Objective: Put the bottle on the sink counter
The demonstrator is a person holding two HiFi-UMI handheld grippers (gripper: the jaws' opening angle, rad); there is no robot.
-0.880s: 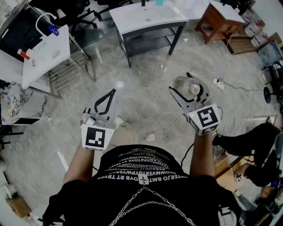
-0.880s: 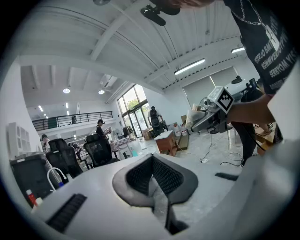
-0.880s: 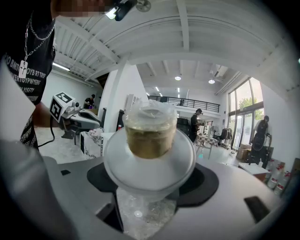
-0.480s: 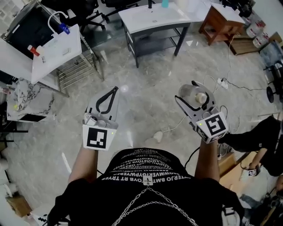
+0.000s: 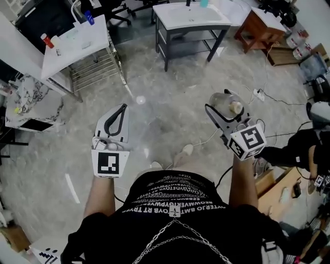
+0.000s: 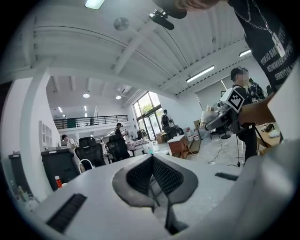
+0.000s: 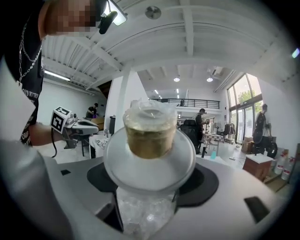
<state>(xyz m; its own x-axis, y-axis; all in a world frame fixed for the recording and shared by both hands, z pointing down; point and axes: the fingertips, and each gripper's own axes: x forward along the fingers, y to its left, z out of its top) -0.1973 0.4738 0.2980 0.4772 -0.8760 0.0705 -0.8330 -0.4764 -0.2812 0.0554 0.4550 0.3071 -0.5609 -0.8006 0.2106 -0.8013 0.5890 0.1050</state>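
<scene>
My right gripper [image 5: 226, 109] is shut on a clear plastic bottle [image 5: 224, 100] with a tan cap, carried above the marble floor at the right of the head view. In the right gripper view the bottle [image 7: 150, 136] fills the gap between the jaws, cap end pointing away. At the left, my left gripper [image 5: 121, 109] is shut and holds nothing; its black pads [image 6: 161, 176] meet at a point. The sink counter [image 5: 178, 18], a white top on a dark grey frame, stands at the far top centre, well ahead of both grippers. A small teal bottle [image 5: 204, 2] stands on it.
A white table [image 5: 69, 49] with a wire rack and small bottles stands at the upper left, a marble slab [image 5: 31, 105] below it. A wooden cabinet [image 5: 260, 23] is at the upper right. Cables and a power strip [image 5: 258, 94] lie on the floor. A person [image 5: 304, 149] sits at the right.
The sink counter and white table have slid to the right in the head view as I walk. Both grippers keep their posture, and the bottle stays gripped.
</scene>
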